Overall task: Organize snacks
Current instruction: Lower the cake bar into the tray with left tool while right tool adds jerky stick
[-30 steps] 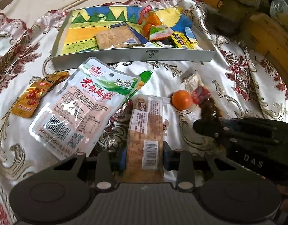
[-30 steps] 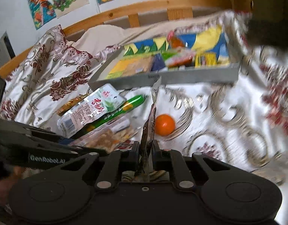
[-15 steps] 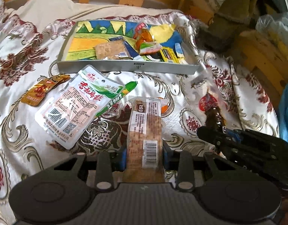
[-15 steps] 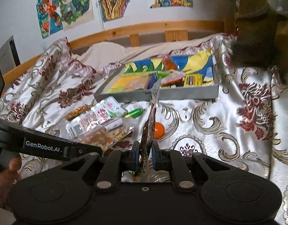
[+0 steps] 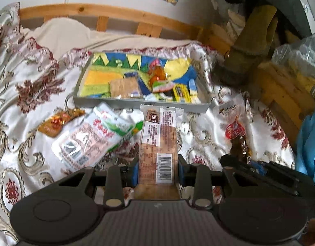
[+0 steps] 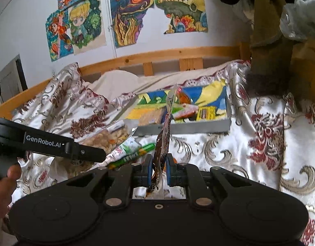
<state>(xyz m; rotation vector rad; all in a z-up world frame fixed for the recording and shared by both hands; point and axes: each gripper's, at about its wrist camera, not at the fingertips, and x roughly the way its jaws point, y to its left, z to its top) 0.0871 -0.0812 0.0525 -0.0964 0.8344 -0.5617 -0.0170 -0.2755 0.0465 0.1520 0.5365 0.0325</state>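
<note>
Nearest the left wrist camera, the left gripper (image 5: 157, 170) has its jaws clamped on the sides of a long clear-wrapped snack bar (image 5: 158, 141), barcode up, which juts forward over the bed; the right gripper (image 6: 159, 171) has its jaws pinched tight on a thin dark snack packet (image 6: 163, 143) that stands up edgewise between the blue pads (image 6: 149, 171). In the left view that same packet shows at right, a red and brown wrapper above the other tool's black body. A hand (image 6: 2, 186) grips the left tool at the lower left edge of the right view. Just beyond the bar, on the patterned bedspread (image 5: 30, 135), lie a white and green pouch (image 5: 89, 137), with a green stick snack (image 6: 134, 153) poking out from under it, and an orange-gold sachet (image 5: 58, 121) to its left. Farther on sits the shallow grey tray (image 5: 136, 104), lined with a bright painted sheet and already holding several snacks towards its right half. Behind it run the wooden bed rail (image 5: 108, 14) and a wall with coloured drawings (image 6: 126, 18)
</note>
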